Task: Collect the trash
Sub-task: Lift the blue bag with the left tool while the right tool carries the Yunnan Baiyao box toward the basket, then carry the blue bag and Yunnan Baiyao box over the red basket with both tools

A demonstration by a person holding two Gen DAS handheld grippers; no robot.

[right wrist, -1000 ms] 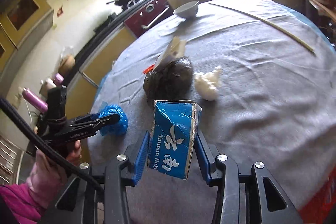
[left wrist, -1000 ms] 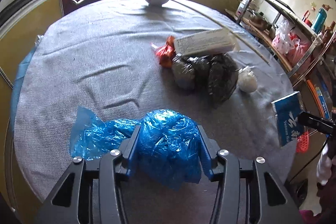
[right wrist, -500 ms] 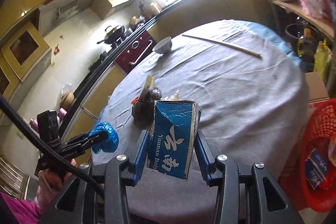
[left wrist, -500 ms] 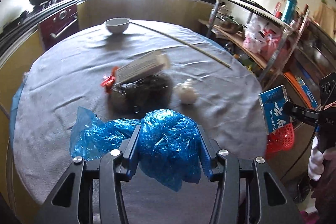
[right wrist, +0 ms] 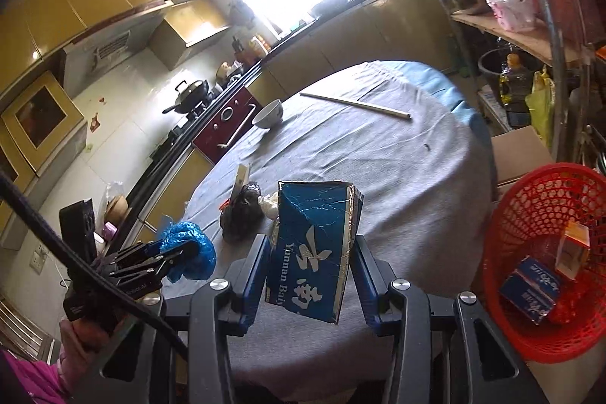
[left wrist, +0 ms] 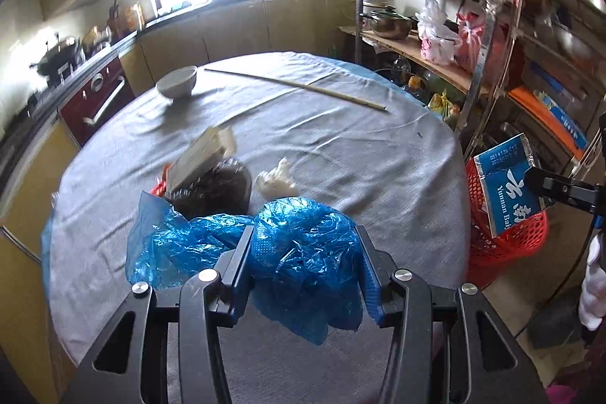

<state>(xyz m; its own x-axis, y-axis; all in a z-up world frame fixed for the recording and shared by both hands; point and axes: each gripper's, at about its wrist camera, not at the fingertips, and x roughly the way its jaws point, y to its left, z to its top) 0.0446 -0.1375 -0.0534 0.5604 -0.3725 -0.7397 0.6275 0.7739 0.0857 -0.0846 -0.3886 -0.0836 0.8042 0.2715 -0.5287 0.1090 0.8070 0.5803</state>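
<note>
Right claw (right wrist: 310, 248) clenched on box (right wrist: 312, 245); basket (right wrist: 545, 252) lies right of it, nearer than to left claw (left wrist: 305, 245), grasping bag (left wrist: 303, 252).

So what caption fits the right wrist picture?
Right gripper carries a crumpled blue carton toward the red mesh basket.

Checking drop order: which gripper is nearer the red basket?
Right. The right gripper, shut on the blue carton, is beside the red basket near the table edge. The left gripper, shut on the blue plastic bag, is over the table, farther away.
</note>
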